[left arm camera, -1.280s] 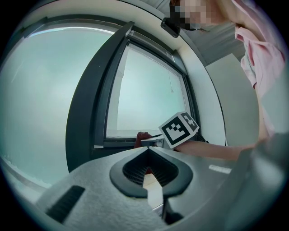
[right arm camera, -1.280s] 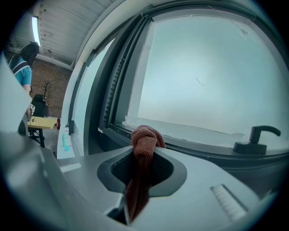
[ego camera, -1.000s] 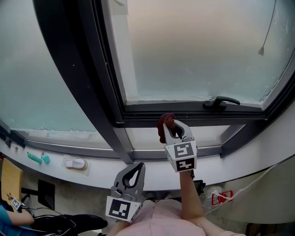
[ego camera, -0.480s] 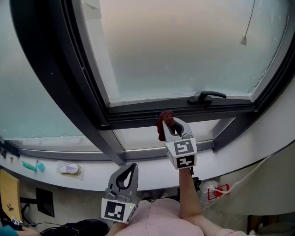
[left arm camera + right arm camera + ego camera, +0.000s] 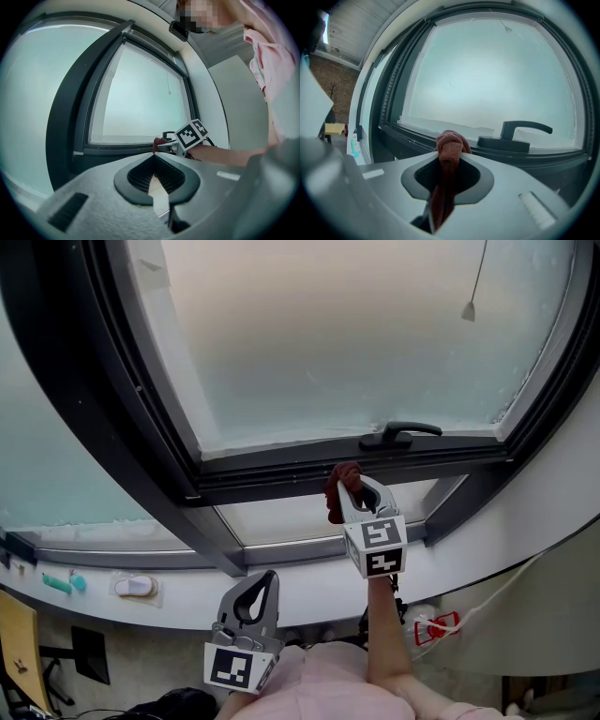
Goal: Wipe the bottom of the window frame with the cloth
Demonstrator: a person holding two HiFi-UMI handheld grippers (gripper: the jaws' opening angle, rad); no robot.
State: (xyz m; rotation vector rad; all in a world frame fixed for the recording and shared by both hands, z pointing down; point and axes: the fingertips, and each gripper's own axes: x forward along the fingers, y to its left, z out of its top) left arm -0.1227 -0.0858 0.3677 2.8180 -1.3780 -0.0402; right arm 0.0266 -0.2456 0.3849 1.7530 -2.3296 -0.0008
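Observation:
A dark red cloth is bunched between the jaws of my right gripper, which is shut on it. The cloth's end sits just below the dark bottom rail of the window frame, slightly left of the black handle. In the right gripper view the cloth sticks up out of the right gripper, with the frame rail and the handle right behind it. My left gripper hangs low by the person's body, shut and empty. In its own view the left gripper points at the window.
A white sill curves below the frame, with small teal items and a white object at its left. A blind cord pull hangs before the pane at upper right. A red-and-white thing lies below the sill at right.
The head view has swung, so the window sits further left and higher. My right gripper with the cloth has come slightly nearer the bottom rail. The left gripper has barely moved.

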